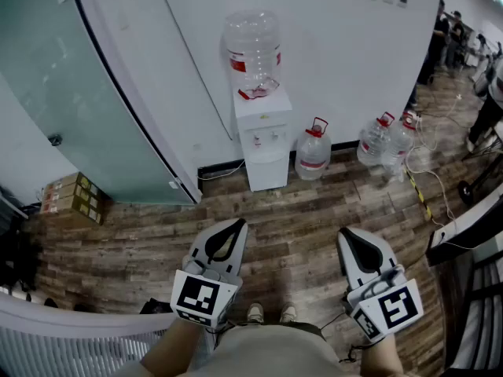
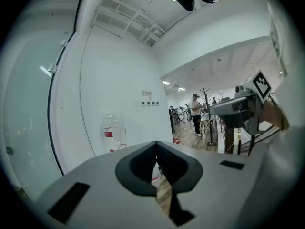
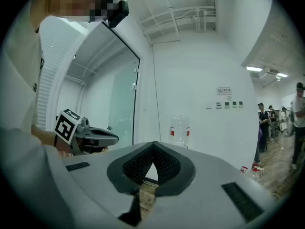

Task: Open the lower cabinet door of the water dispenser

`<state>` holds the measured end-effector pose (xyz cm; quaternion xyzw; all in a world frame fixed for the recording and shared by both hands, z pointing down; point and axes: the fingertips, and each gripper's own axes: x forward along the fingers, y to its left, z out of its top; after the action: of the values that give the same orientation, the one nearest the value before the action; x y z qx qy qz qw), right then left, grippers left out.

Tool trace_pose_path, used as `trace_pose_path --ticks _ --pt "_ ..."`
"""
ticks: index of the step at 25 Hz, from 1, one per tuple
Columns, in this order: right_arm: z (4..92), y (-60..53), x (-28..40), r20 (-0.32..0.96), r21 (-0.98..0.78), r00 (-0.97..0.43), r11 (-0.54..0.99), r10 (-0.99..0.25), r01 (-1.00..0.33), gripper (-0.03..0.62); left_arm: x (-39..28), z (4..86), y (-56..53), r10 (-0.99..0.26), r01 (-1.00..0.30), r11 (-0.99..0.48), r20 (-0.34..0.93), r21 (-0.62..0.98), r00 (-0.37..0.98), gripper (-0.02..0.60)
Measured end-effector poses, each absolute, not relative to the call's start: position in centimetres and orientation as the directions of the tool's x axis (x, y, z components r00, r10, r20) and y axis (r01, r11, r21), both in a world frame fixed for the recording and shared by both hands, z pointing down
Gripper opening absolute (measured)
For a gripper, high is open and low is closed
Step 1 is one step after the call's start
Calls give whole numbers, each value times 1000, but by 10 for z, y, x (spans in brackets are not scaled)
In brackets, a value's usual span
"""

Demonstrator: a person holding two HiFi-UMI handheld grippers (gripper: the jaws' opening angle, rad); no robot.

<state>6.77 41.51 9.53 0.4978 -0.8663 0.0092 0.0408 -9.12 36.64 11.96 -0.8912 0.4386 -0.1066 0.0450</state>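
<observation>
The white water dispenser (image 1: 263,136) stands against the white wall (image 1: 354,53), well ahead of both grippers and roughly between the lines along which they point. Its lower cabinet door (image 1: 267,173) is the plain white front below the taps. It lies flush with the body, closed, and neither gripper touches it. An upturned clear bottle with a red label (image 1: 253,49) sits on top of the dispenser.

The left gripper (image 1: 239,225) has its jaws brought together at the tips, with nothing between them; through the gap below the tips only the floor and a bit of the dispenser show. The right gripper (image 1: 346,233) is likewise closed tip to tip and empty. Both are held out over the wooden plank floor (image 1: 299,218), side by side and apart from each other.

Beyond the right gripper, just beside the dispenser, stands a clear water jug with a red handle (image 1: 313,154) — and further to that side are two more jugs (image 1: 377,140) by the wall. Beyond the left gripper and off to its outer side rises a frosted glass panel (image 1: 71,85), with cardboard boxes (image 1: 72,197) stacked at its foot. People (image 1: 440,38) stand far off past the right gripper.
</observation>
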Motion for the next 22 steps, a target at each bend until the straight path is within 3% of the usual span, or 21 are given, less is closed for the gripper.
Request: trace_pose_path --ticks 22 --pt "108 416 118 86 -11 -499 500 -862 -866 6 -52 124 370 -807 -783 -590 158 -196 569 6"
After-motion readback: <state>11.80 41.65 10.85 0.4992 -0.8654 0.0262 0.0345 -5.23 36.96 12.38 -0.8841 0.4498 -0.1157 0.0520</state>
